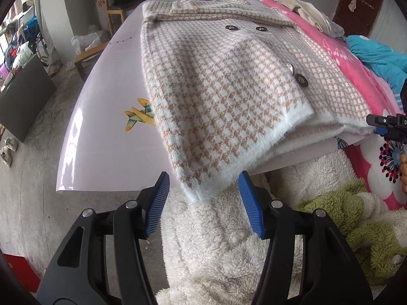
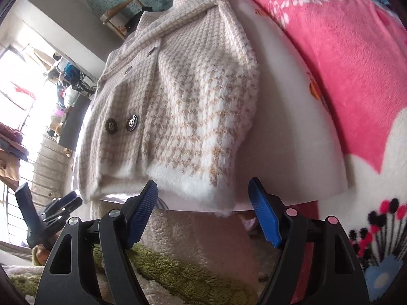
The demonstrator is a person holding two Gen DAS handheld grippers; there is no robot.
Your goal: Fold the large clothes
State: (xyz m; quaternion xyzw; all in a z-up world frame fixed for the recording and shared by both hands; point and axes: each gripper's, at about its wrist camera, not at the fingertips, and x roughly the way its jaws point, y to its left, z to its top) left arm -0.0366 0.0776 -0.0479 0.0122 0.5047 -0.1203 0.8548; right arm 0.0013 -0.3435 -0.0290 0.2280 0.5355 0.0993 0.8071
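Resting folded on board [image 1: 101, 132]: coat [image 1: 229, 89] | left tongs [image 1: 203, 203] apart | right tongs [image 2: 203, 211] apart, empty

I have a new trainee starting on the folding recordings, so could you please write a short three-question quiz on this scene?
1. True or false: the left gripper is clamped on the checked coat.
2. What lies directly under the coat? A) pale board B) pink blanket C) bare floor
3. What picture is printed on the board beside the coat's folded sleeve?

Key
1. False: its blue fingers stand apart with the sleeve cuff between them, unpressed. The right gripper is open too.
2. A
3. A yellow airplane.
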